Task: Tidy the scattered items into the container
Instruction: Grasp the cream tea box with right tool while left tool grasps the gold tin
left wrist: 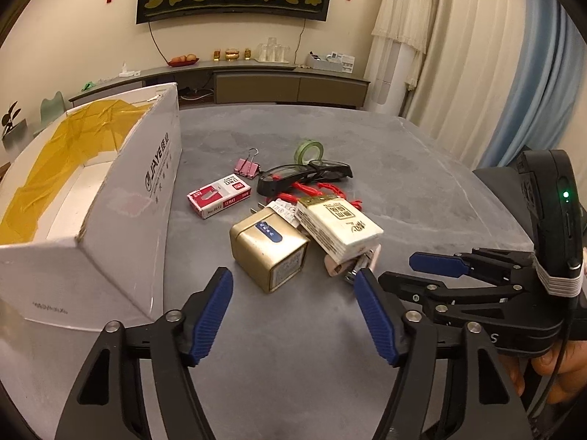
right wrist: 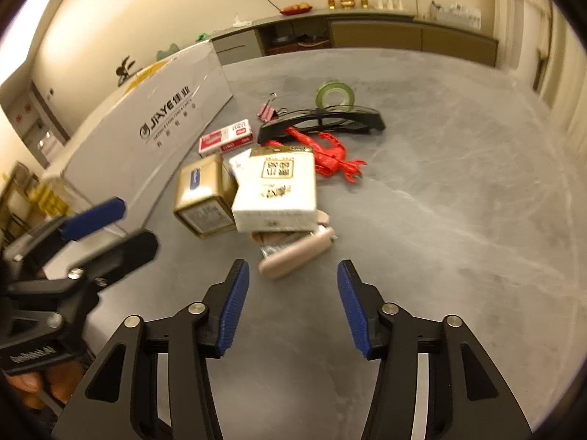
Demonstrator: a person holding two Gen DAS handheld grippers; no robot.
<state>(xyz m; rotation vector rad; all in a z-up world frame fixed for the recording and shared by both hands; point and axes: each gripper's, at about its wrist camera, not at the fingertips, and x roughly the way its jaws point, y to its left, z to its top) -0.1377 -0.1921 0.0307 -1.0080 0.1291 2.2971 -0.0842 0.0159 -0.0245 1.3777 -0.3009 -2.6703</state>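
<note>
Left gripper [left wrist: 295, 315] and right gripper [right wrist: 293, 306]: jaws spread wide, empty, above the grey table [left wrist: 403, 190]. White box [left wrist: 121, 198], open-topped, stands left of the clutter, long axis running away from the cameras. Gold cube [left wrist: 268, 253] touches the white pack [left wrist: 339, 225]; the black glasses [left wrist: 304, 176] lie crosswise behind; the pink clipper [right wrist: 295, 255] points right and away.
</note>
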